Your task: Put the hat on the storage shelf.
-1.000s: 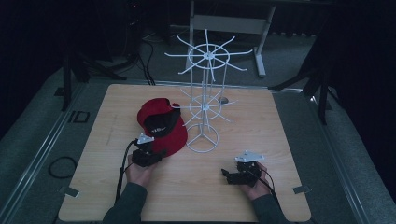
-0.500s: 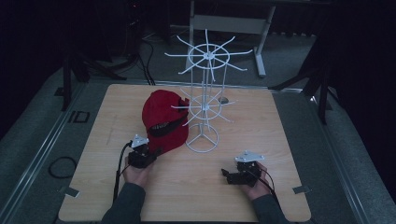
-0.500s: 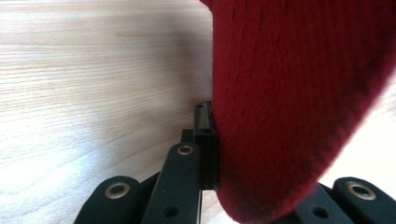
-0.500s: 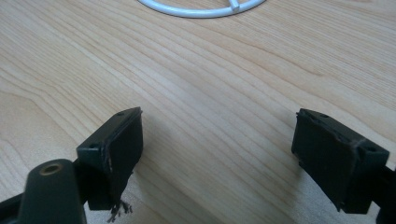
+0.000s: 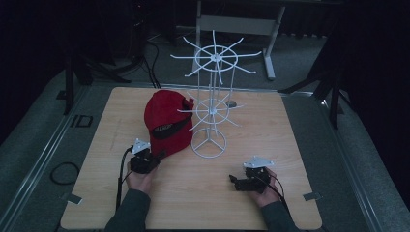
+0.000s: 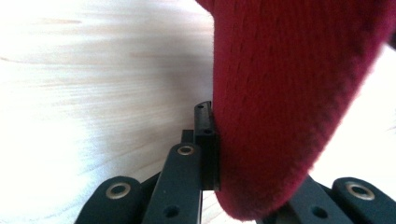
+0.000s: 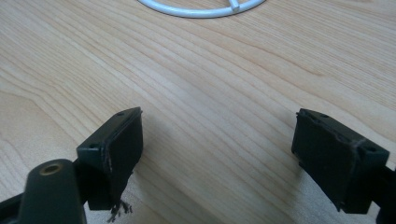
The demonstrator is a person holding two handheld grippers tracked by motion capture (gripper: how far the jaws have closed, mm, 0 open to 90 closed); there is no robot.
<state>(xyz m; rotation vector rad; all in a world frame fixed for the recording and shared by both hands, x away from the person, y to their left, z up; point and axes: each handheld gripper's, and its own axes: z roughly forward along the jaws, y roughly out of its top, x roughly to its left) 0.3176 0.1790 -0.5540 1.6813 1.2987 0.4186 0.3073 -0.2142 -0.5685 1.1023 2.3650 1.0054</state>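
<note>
The left tool [image 5: 151, 158] stayed clamped on the cap [image 5: 167, 121] and had tipped it upright against the rack [image 5: 210, 108] — likely for hanging; the right tool [image 5: 237, 182] rested near-right, jaws apart.

In the left gripper view, the red cap [image 6: 289, 93] runs off the top and right edges, and its cloth covers the far jaw of the left gripper [image 6: 219, 154], so only the near jaw's pad shows against it. The table [image 6: 93, 93] there is washed out to white at the left and right. In the right gripper view, the white wire stand [image 7: 201, 9] is cut by the top edge, leaving just an arc of its base ring. In the high view, the lettering on the cap's black band is too small to read, and the room behind the table is too dark to make out.
</note>
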